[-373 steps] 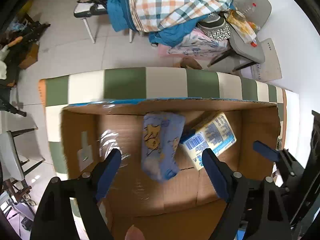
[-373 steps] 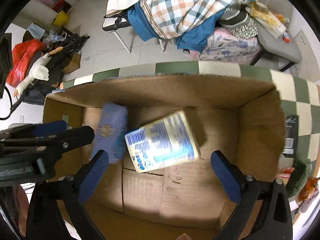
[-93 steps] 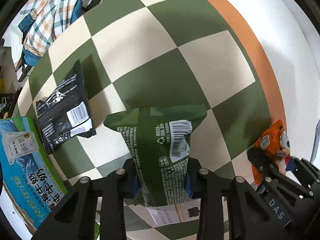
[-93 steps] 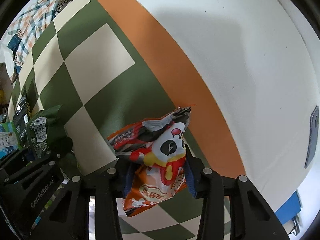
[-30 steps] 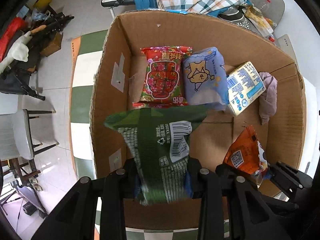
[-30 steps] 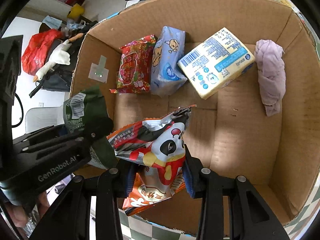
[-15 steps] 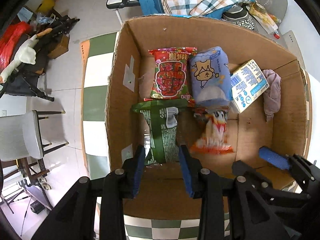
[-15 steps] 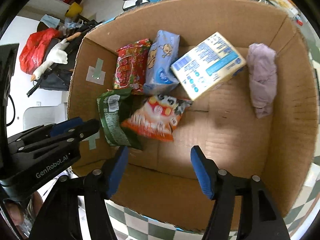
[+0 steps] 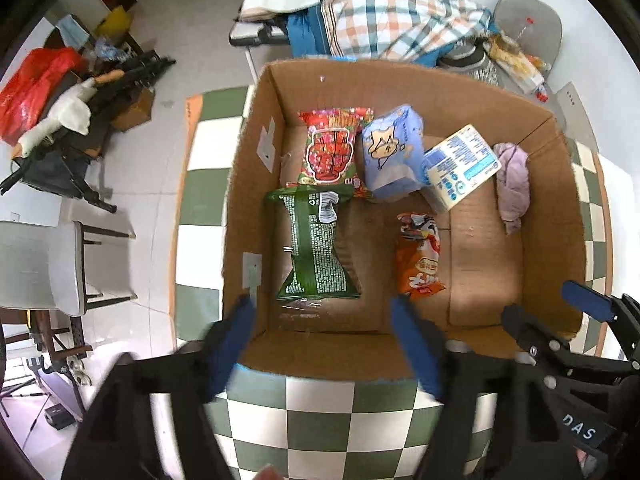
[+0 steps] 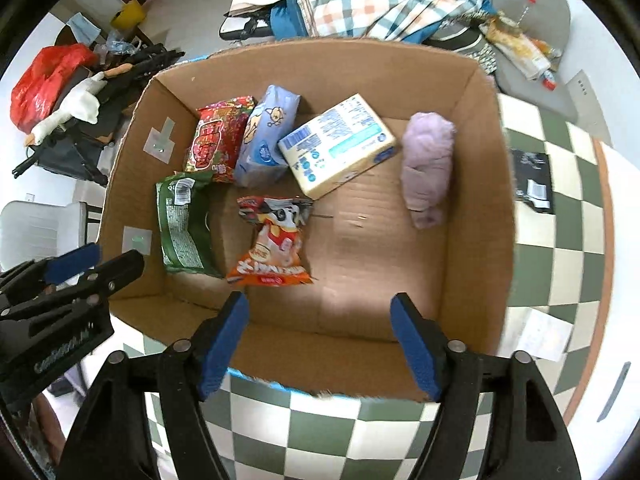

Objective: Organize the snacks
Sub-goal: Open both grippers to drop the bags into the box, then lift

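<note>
Left wrist view: the left tool [image 9: 322, 330] hangs over the near wall of the cardboard box [image 9: 312, 346], its jaws having just been opening, spread wide with nothing between them. Directly ahead on the box floor lies the green snack bag [image 9: 316, 242], printed back up, with the orange snack bag [image 9: 420, 256] beside it. Along the far wall sit a red packet [image 9: 332, 148], a blue pack [image 9: 394, 154], a white carton [image 9: 460, 166] and a lilac cloth [image 9: 512, 180]. The right tool [image 9: 560, 320] shows at the lower right.

Right wrist view: the right tool [image 10: 320, 334] likewise has just been opening and stands released and empty above the box's near wall. Outside the box, a black packet [image 10: 532, 186] lies on the checkered surface [image 10: 560, 276].

Progress, as judged: six items are boxed; at least the black packet is left to collect, and other snacks may lie out of view
</note>
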Available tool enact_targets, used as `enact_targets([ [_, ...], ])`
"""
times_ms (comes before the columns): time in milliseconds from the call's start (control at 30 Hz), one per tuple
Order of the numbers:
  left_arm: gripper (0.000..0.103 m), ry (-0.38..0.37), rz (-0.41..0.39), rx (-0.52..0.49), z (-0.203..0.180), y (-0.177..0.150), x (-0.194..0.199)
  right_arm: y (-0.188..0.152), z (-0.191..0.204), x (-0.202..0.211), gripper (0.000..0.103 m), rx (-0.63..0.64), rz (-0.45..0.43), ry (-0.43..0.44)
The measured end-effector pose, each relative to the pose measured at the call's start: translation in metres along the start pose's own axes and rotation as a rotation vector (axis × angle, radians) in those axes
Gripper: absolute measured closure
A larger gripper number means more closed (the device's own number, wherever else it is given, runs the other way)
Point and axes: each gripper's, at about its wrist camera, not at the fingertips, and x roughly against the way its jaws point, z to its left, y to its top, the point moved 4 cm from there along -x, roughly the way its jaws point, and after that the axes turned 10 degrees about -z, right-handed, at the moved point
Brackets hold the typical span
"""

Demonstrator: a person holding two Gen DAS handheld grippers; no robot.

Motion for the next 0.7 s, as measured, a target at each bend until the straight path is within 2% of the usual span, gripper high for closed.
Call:
enact_targets([
  [33, 0.016, 0.002, -0.015, 0.001, 0.000, -0.002, 0.005, -0.003, -0.002, 0.005, 0.014, 0.002, -0.008, -0.004],
  [100, 0.007, 0.026, -0.039, 0.001, 0.000, -0.004, 0.015, -0.008, -0.005, 0.016, 0.012, 0.010, -0.025, -0.013],
  [233, 0.001, 0.039, -0.091, 0.019, 0.001, -0.009, 0.035, -0.017, -0.014, 0.041, 0.000, 0.008, -0.073, -0.027],
  [367, 0.001, 0.025, -0.121, 0.023, -0.007, -0.014, 0.054, -0.025, -0.023, 0.064, 0.000, -0.014, -0.103, -0.006],
  [500, 0.001, 0.010, -0.154, -0.020, -0.029, -0.010, 0.071, -0.031, -0.038, 0.083, 0.000, -0.066, -0.114, 0.041],
  [700, 0.001, -0.010, -0.197, -0.173, -0.091, 0.013, 0.088, -0.041, -0.096, 0.105, 0.000, -0.228, -0.135, 0.078],
])
